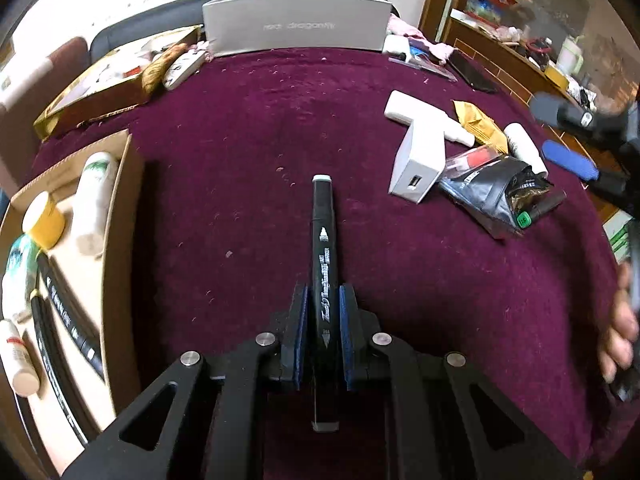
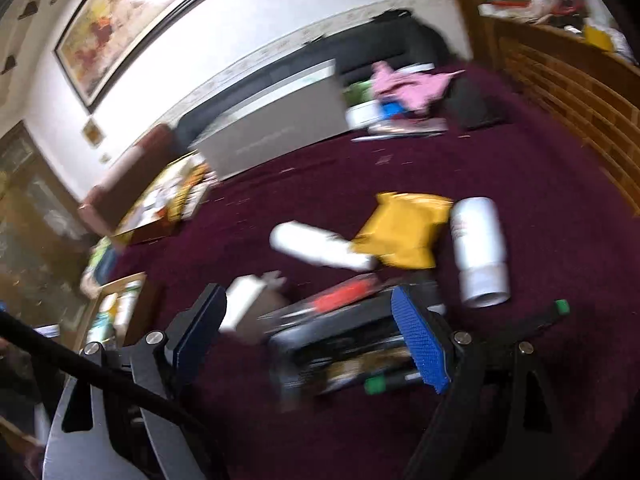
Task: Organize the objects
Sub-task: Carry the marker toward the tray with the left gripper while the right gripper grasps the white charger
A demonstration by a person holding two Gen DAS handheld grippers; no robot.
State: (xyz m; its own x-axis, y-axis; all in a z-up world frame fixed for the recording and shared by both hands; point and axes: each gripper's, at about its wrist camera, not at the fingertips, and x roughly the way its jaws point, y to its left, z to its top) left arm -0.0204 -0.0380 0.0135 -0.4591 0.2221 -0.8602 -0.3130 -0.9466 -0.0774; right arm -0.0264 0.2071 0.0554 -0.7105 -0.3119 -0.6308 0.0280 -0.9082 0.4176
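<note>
My left gripper (image 1: 323, 292) is shut on a black art marker (image 1: 323, 240), held above the purple cloth and pointing forward. A cardboard box (image 1: 116, 240) at the left holds white bottles (image 1: 94, 204), a yellow-labelled tub and black markers. My right gripper (image 2: 308, 312) is open and empty, blurred, above a pile: a black pouch (image 2: 344, 344) with a green-capped marker (image 2: 376, 385), a white bottle (image 2: 478, 252), a yellow packet (image 2: 404, 228) and a white T-shaped device (image 2: 316, 246). The same pile shows at the right in the left wrist view (image 1: 496, 196), with the right gripper (image 1: 576, 136) above it.
A white charger block (image 1: 416, 168) lies by the pile. A grey long box (image 1: 296, 28) stands at the far edge, with an open printed box (image 1: 96, 88) to its left. A wooden shelf (image 1: 516, 60) with clutter runs along the right. A hand (image 1: 620, 320) shows at the right edge.
</note>
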